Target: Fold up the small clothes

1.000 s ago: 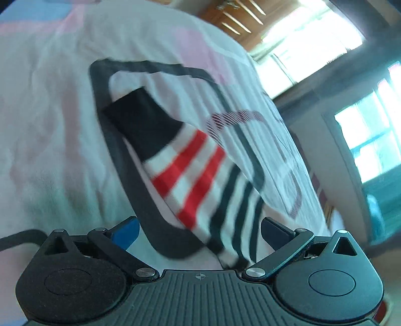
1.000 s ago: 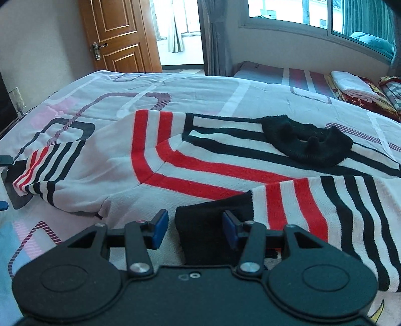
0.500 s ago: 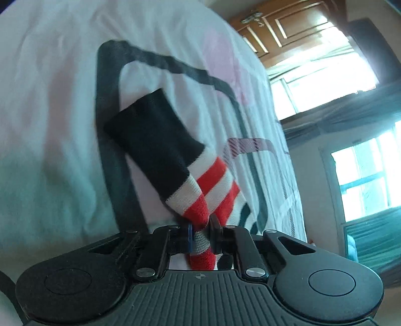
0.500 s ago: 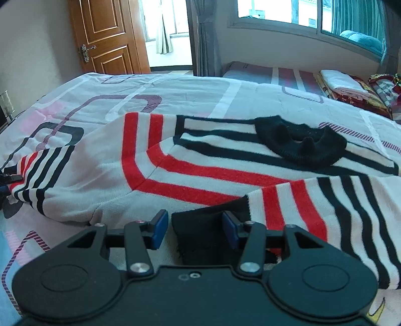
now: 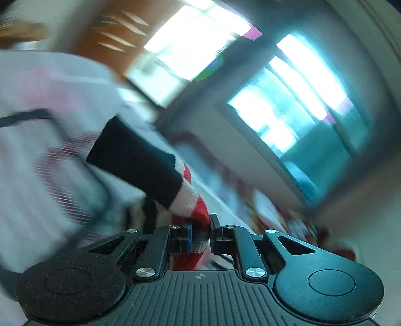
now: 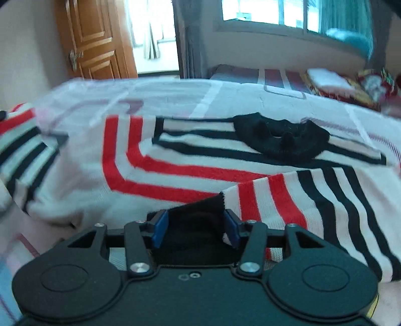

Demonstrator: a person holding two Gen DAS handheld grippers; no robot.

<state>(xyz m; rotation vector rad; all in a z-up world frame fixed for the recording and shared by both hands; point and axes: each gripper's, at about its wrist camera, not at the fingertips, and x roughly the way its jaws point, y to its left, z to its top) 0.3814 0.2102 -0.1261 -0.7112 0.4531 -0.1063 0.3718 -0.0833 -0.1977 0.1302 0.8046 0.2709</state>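
Over the bed [image 6: 175,92], our left gripper [image 5: 200,232] clenches one sleeve [image 5: 193,200]; right jaws pinch the other cuff [image 6: 198,213]. We should carry both toward twelve o'clock, evenly.

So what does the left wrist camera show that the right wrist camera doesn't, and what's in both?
Only the left wrist view shows the left gripper shut on the red and white striped sleeve, its black cuff lifted clear of the bed, all blurred. Only the right wrist view shows the right gripper with the other black cuff between its blue pads, the sweater's body spread flat, and its black knitted collar. Both share the patterned white bedsheet, the brown wooden door and the bright windows.
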